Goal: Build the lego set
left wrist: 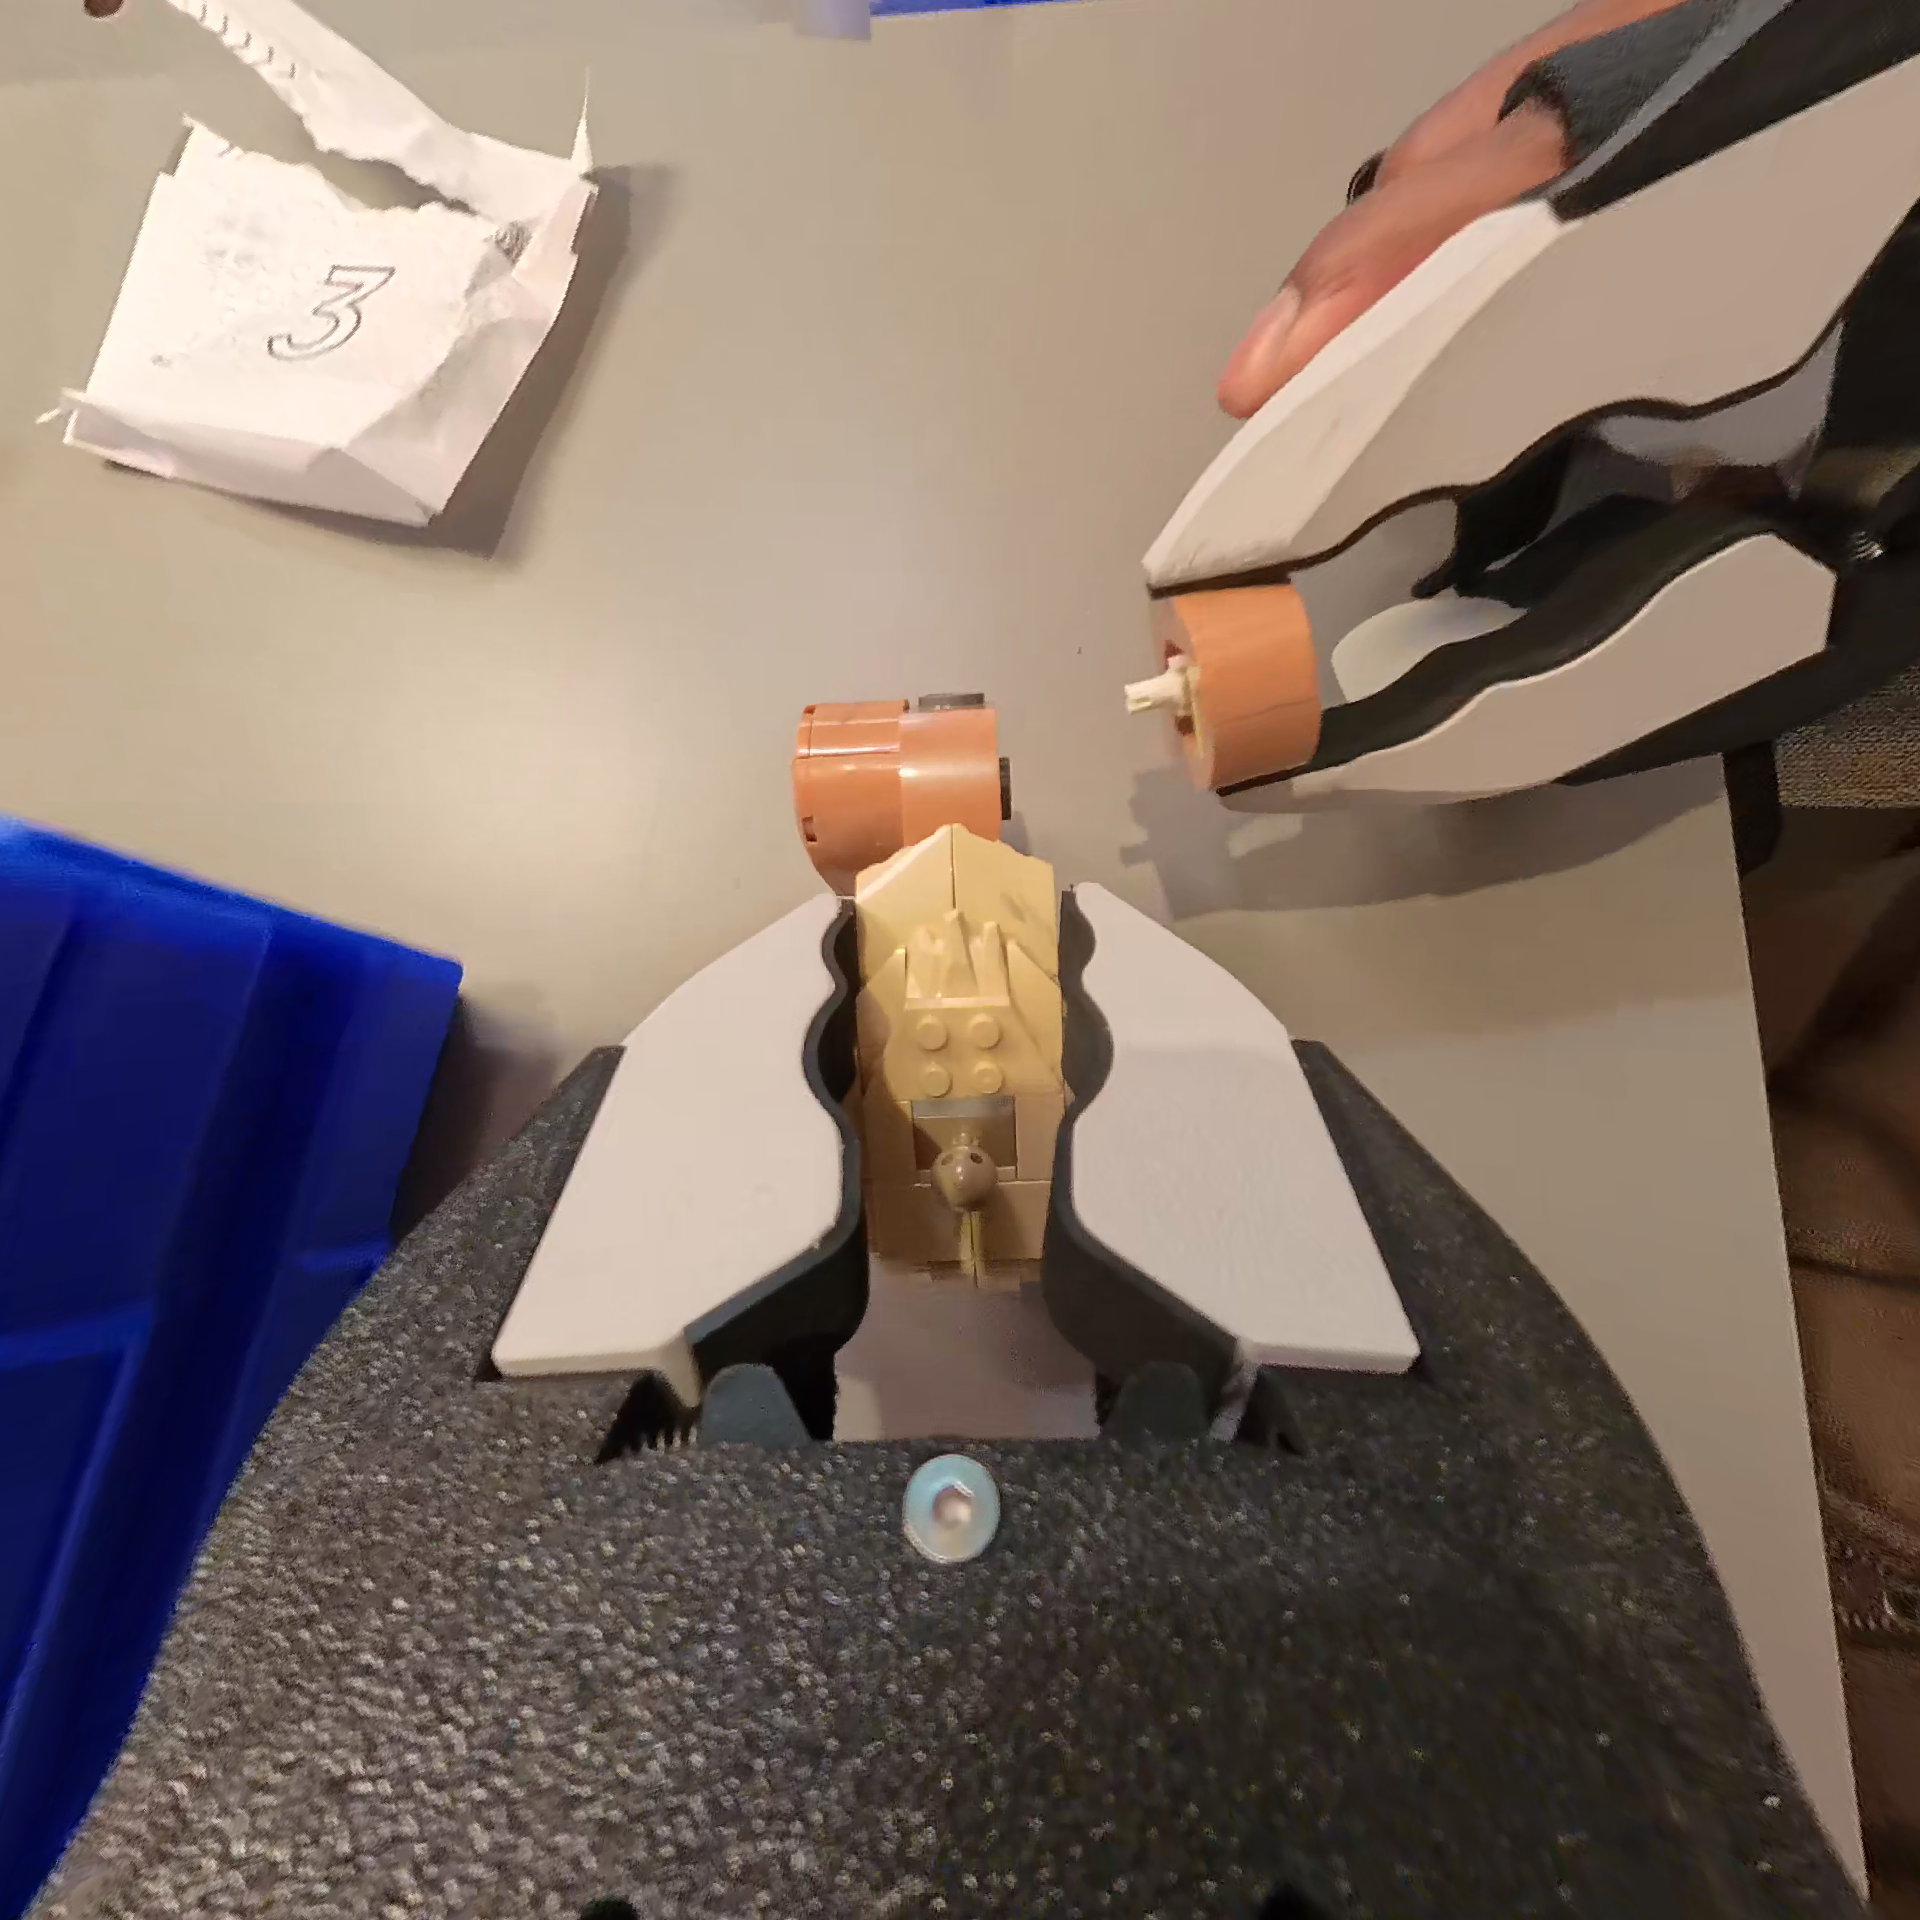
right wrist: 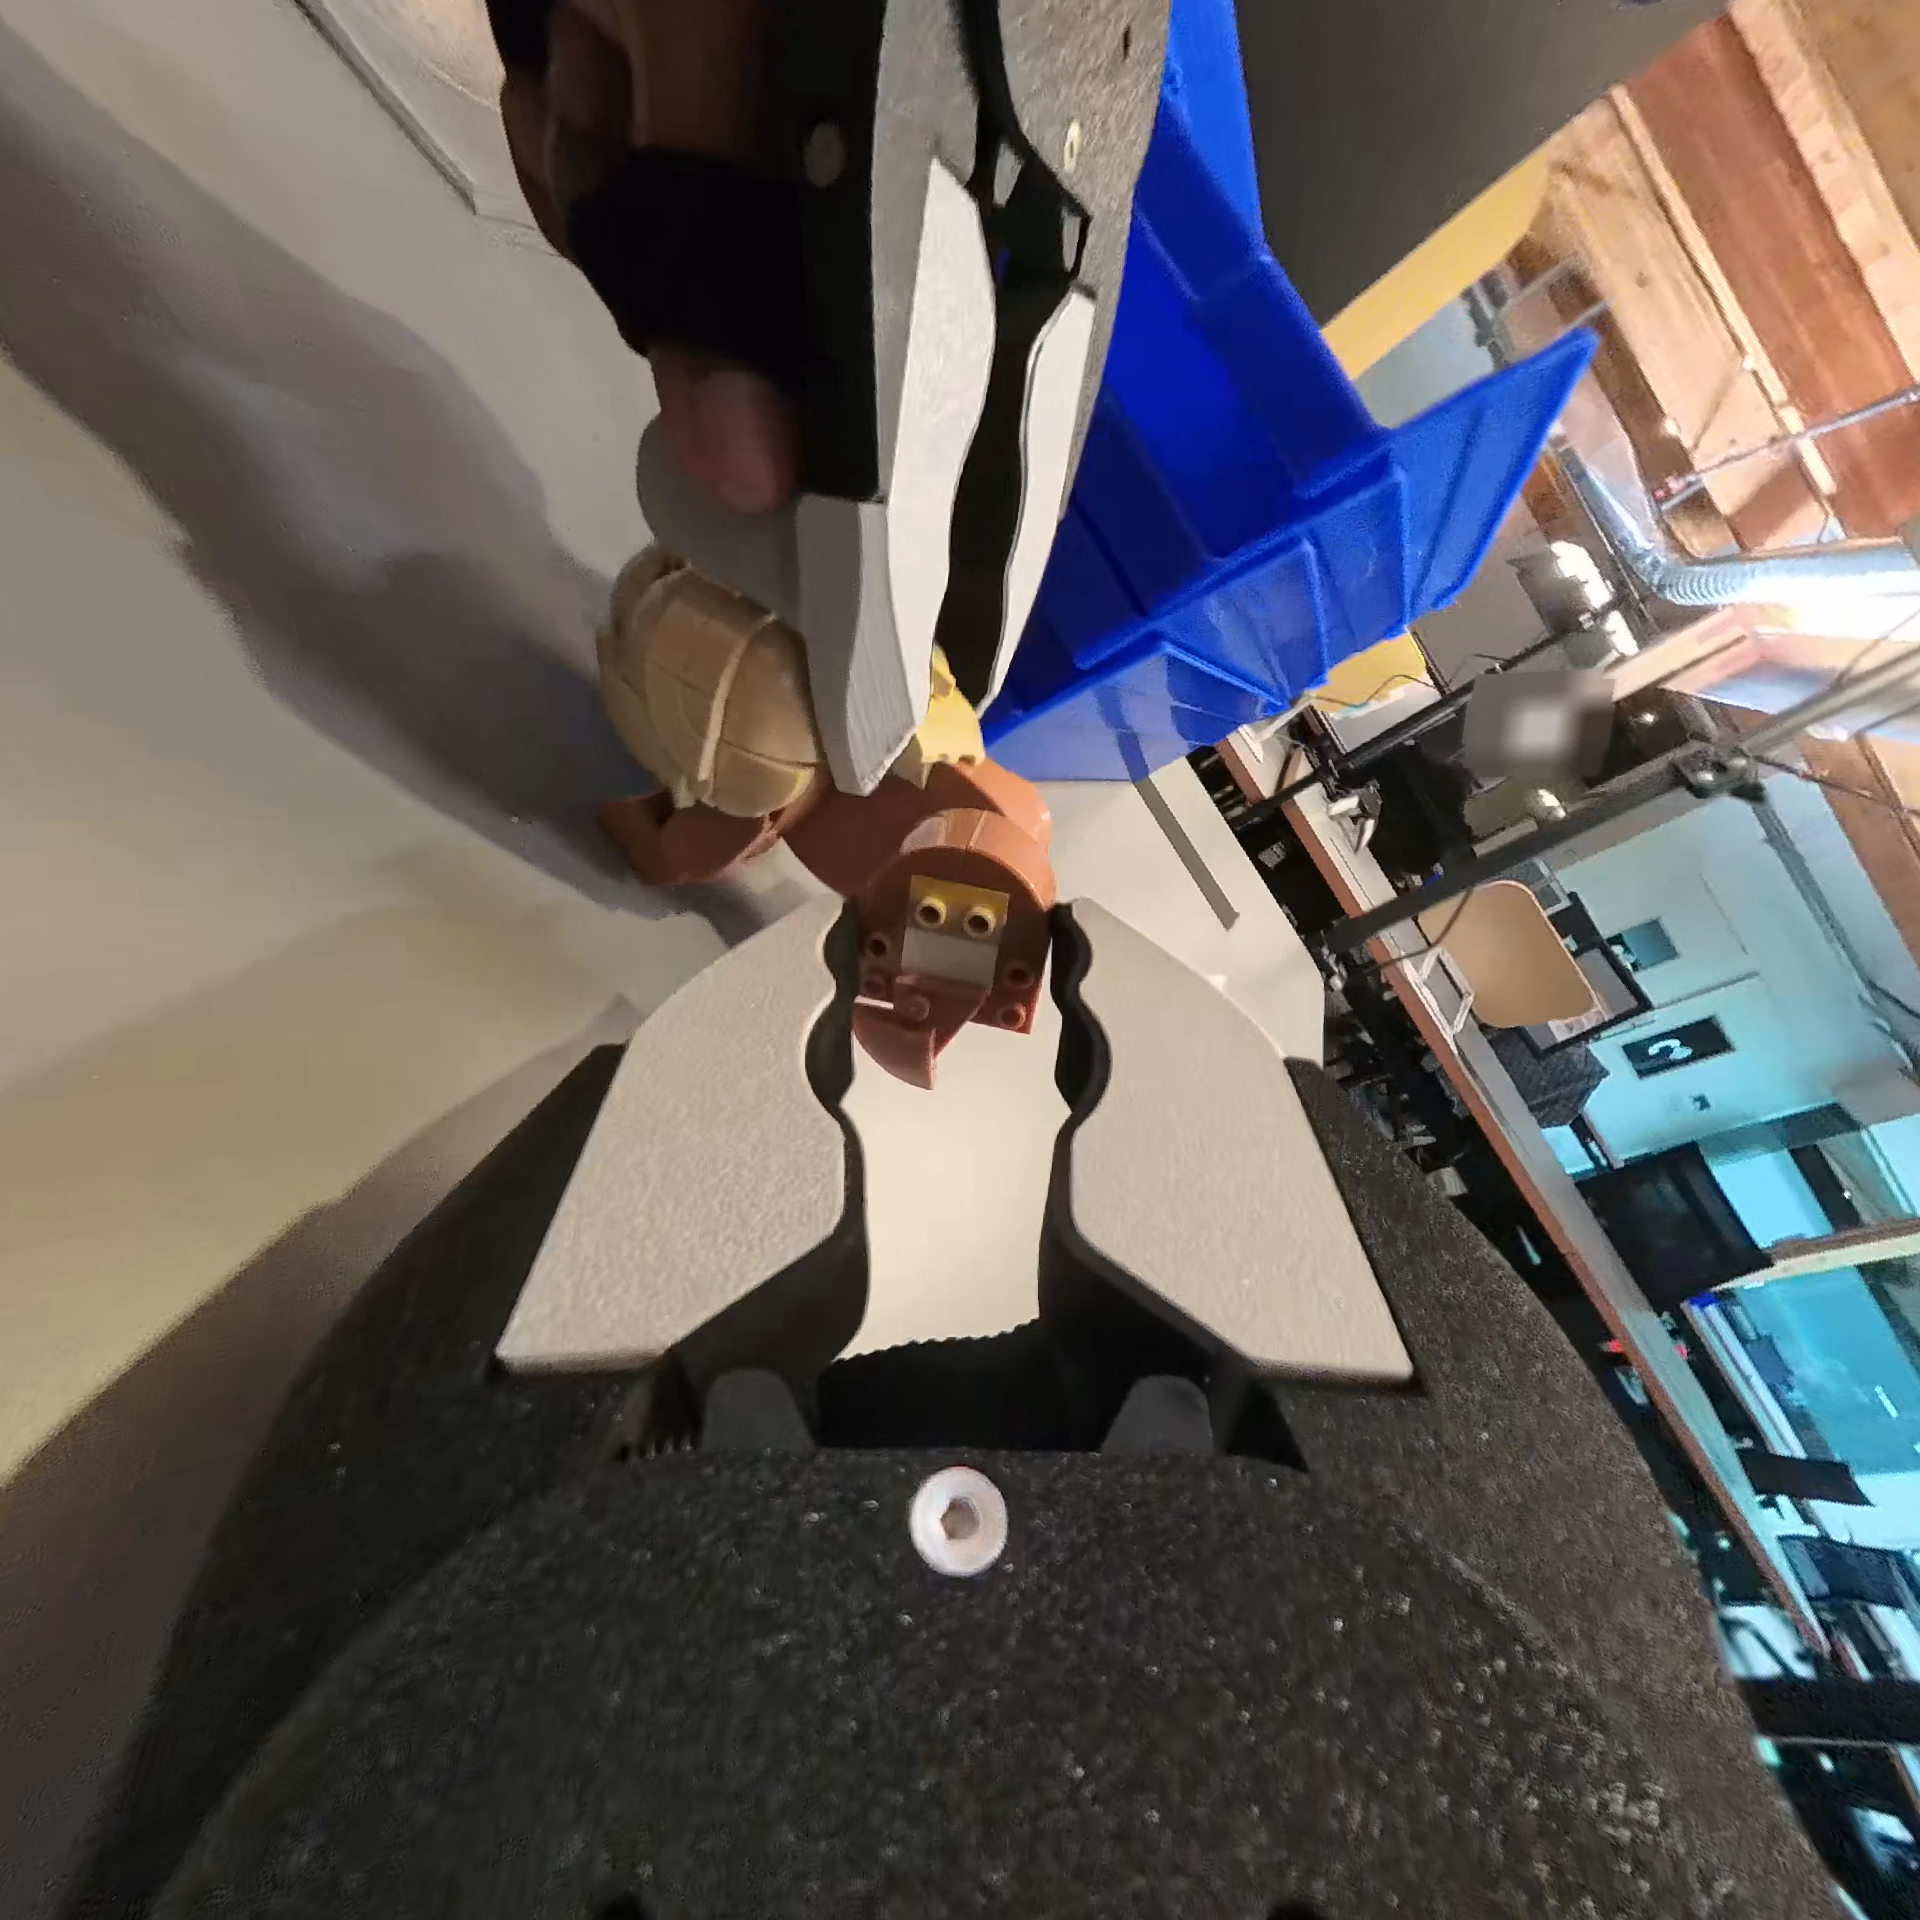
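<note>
Nearest in, the tan lego body (left wrist: 961,1049) is clamped between the fingers of the left gripper (left wrist: 958,935), seated deep in the gap, with its orange-brown section (left wrist: 899,784) sticking out just past the fingertips, so that end is unsupported. Further out, off to the fingers' right, a round orange-brown piece (left wrist: 1242,691) is pinched at the very tips of the right gripper (left wrist: 1226,686), its little white pin (left wrist: 1158,694) aimed at the body but not yet touching. A grip that shallow could probably be twisted loose if the pin is pushed in off-axis, and the overhanging section might get levered off. Beyond, a torn paper bag (left wrist: 312,322) and a blue bin (left wrist: 197,1122) are sat well clear on the table (left wrist: 883,416).
</note>
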